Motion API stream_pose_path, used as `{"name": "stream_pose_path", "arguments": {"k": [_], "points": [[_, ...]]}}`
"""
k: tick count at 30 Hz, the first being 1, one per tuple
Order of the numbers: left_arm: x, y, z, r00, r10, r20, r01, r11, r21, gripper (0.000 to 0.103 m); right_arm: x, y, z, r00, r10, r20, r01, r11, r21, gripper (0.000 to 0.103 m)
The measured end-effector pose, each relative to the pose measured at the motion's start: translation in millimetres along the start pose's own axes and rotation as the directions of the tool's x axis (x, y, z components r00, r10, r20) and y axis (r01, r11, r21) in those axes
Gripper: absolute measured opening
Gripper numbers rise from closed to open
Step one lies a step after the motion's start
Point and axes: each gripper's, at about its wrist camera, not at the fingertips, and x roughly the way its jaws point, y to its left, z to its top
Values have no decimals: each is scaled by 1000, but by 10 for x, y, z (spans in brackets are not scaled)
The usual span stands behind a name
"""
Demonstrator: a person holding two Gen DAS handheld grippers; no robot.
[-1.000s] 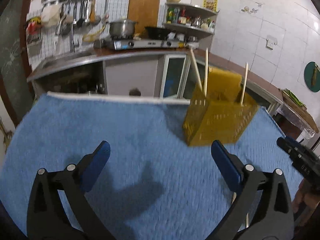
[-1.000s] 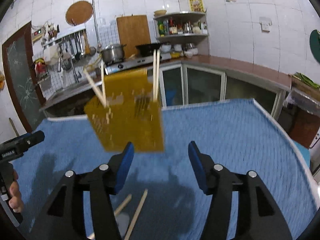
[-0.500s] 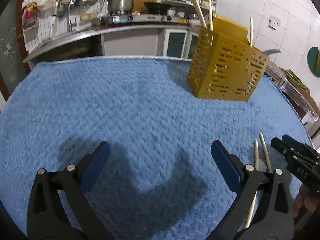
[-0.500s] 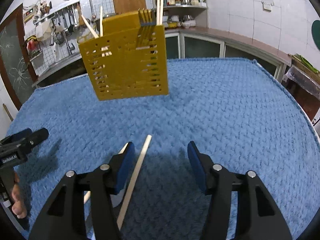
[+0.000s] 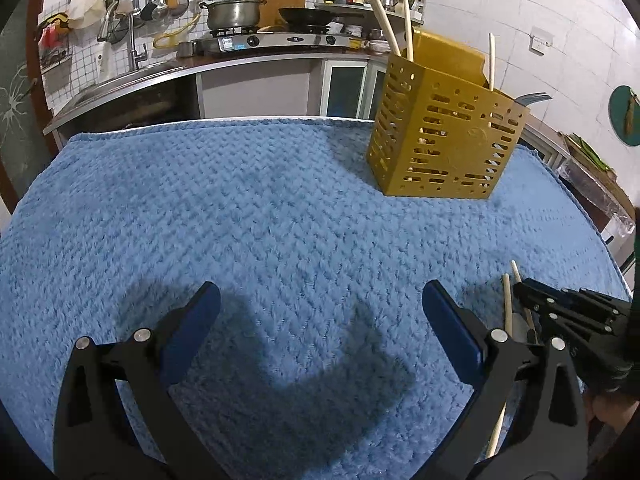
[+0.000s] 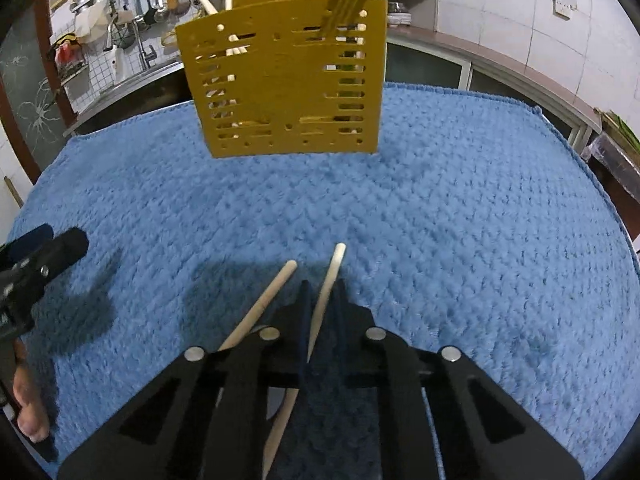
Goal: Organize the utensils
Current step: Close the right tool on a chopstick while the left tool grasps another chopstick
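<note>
A yellow slotted utensil holder (image 5: pixel 444 140) stands upright on the blue towel (image 5: pixel 260 220), with several chopsticks and a fork in it; it also shows in the right wrist view (image 6: pixel 286 76). My right gripper (image 6: pixel 322 292) is shut on a wooden chopstick (image 6: pixel 330 276) low over the towel. A second chopstick (image 6: pixel 264 304) lies just left of it. My left gripper (image 5: pixel 320 300) is open and empty above the towel. In the left wrist view the right gripper (image 5: pixel 560 308) sits at the right beside both chopsticks (image 5: pixel 507 300).
A kitchen counter with a stove and pot (image 5: pixel 234 14), a sink and hanging tools runs behind the table. The towel's edges fall off at the right (image 6: pixel 580 160) and far sides. A grey utensil (image 6: pixel 278 400) lies partly hidden under my right gripper.
My right gripper has closed on one chopstick; it was open half a second ago. Both grippers have lowered toward the towel over the last second.
</note>
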Motion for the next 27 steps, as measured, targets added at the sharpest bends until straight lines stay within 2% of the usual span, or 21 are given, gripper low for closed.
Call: {"name": "stream_pose_path", "arguments": {"k": [4,8,15,23,27], "points": [[-2,-33,-12,1000,4,-3,-4,1000,14,98,45,-17,77,1000,6,-17,-5,999,41,12],[-10,-90,-23,1000,7,-1,-7,999,32,98,77,34,116,1000,-18,-25,18,999,27,12],[-21,-166,-25,1000,-1,-11,2,999,50,98,60,-84,120,999,28,-16,-28,999,40,6],[19,-454,54,991,-96,-88,102,992,69,98,-117,-600,114,1000,1,11,-2,997,76,6],[87,-701,42,987,-109,-118,122,986,115,97,-133,-895,79,1000,-12,20,10,992,128,6]]}}
